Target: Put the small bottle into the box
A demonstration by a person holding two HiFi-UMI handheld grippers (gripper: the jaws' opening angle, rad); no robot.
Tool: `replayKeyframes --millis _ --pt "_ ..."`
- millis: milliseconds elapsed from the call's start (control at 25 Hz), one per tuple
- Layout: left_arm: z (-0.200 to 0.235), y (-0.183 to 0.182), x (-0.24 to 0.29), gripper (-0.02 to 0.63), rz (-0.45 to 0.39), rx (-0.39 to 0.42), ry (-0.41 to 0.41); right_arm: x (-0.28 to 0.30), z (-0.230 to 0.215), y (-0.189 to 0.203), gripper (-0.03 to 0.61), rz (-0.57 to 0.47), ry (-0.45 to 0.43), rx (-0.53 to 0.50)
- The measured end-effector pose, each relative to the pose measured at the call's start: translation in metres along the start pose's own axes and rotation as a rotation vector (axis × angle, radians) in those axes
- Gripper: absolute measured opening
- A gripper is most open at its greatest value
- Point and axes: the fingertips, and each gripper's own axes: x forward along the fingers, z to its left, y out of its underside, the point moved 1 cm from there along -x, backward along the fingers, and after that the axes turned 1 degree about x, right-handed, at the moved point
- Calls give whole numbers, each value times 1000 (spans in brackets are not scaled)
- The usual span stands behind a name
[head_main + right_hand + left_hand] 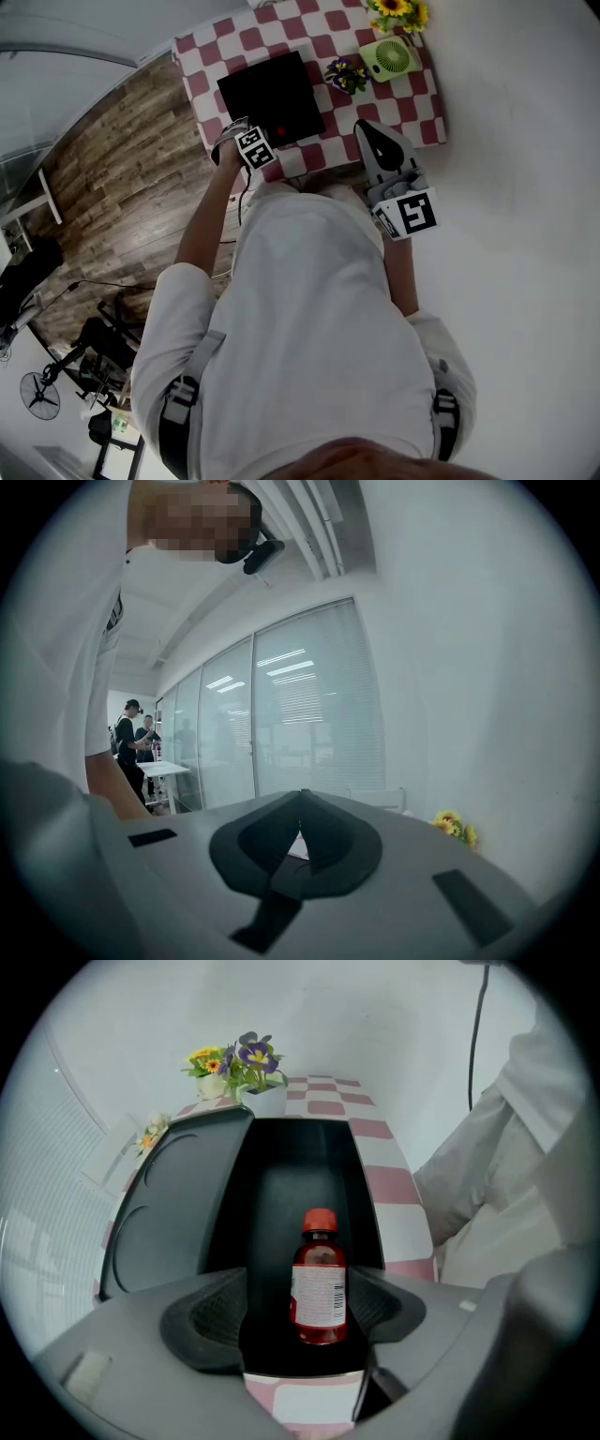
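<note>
A small red bottle (319,1283) with a red cap and a white label stands upright inside the black box (300,1162). My left gripper (300,1309) is open around it: the left pad stands clear of the bottle and the right pad lies close beside it. In the head view the left gripper (255,147) hangs over the near edge of the box (272,89), and only the cap of the bottle (279,131) shows. My right gripper (364,127) is held off the table's near right side. In its own view the right gripper (300,832) is shut on nothing and points up at a wall.
The box's dark lid (164,1204) lies open to its left. On the red-and-white checked table (412,103) stand a pot of purple flowers (347,75), a green fan (391,58) and sunflowers (396,9). Two people (136,738) stand far off by glass walls.
</note>
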Motion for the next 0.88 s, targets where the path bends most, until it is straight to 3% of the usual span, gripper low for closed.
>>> replayKeyframes --millis 320,480,680,880 --pt "-1 -7 -29 336 -92 -57 -21 6 9 0 2 -11 -43 -5" --pt "-2 -14 -53 333 -176 -136 -34 11 15 -2 2 -17 -73 -13" --pt "0 -23 -89 327 -354 -311 -26 19 23 -4 2 -21 -111 -17" --pt "4 -34 -140 319 -568 -430 -50 27 34 -6 2 -26 -154 -25"
